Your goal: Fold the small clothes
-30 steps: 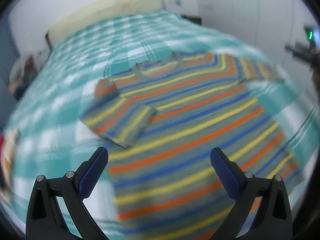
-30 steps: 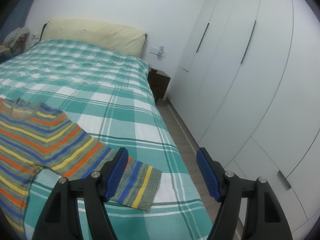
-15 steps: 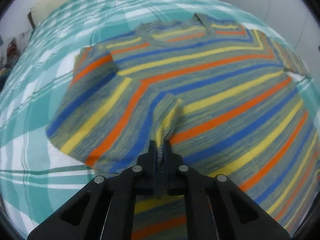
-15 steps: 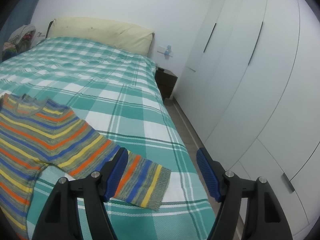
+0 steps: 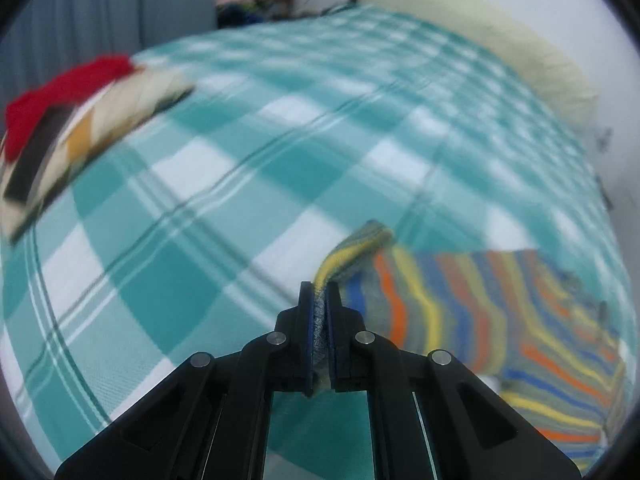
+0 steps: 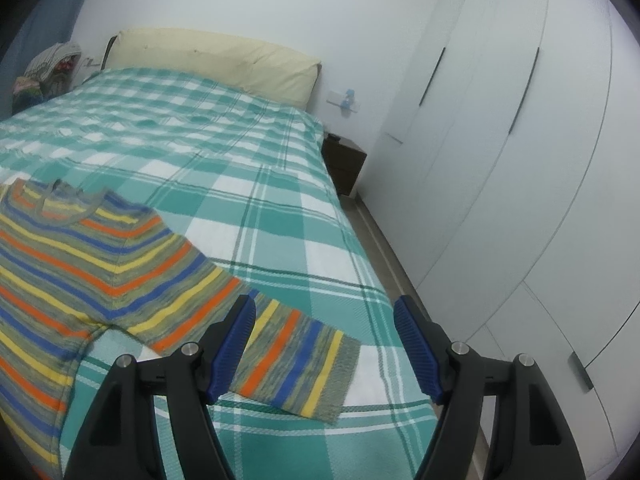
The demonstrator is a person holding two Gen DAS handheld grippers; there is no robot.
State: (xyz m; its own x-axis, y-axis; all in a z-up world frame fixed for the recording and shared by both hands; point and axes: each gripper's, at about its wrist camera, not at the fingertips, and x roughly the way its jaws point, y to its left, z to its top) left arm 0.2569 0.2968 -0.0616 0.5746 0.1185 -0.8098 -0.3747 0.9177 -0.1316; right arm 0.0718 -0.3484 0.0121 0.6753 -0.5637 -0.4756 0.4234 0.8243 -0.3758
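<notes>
Striped sweater point(image 6: 80, 264) lies flat on the checked bedspread point(image 6: 248, 184), near the bed's foot end and well away from the cream headboard cushion point(image 6: 216, 60). Neck opening points toward that cushion. Its right sleeve point(image 6: 288, 356) stretches out toward the bed edge on the wardrobe point(image 6: 520, 160) side.

Left gripper point(image 5: 319, 312): jaws clenched on a pinch of sweater knit, the fabric bunched between the blue pads and rising in a yellow-striped ridge just past the tips. Left wrist view is motion-blurred, so which part of the sweater is pinched, I cannot tell. Rest of the sweater point(image 5: 500, 312) trails to the gripper's right.

Right gripper point(image 6: 324, 344): jaws released, spread wide, hovering above the sleeve cuff, not touching it as far as I can tell.

Other stuff: a red and cream garment pile point(image 5: 72, 120) on the bedspread well apart from the sweater, a clothes heap point(image 6: 48, 72) beside the headboard cushion.

Risks, my judgement:
- thin pinch, knit may slip out of the left jaws mid-carry, fold collapses
- pulling too far drags the whole sweater across the bedspread since nothing pins it, so it skews
- sleeve cuff sits close to the bed edge, a tug could slide it off
- right jaws could catch the bedspread along with the cuff
</notes>
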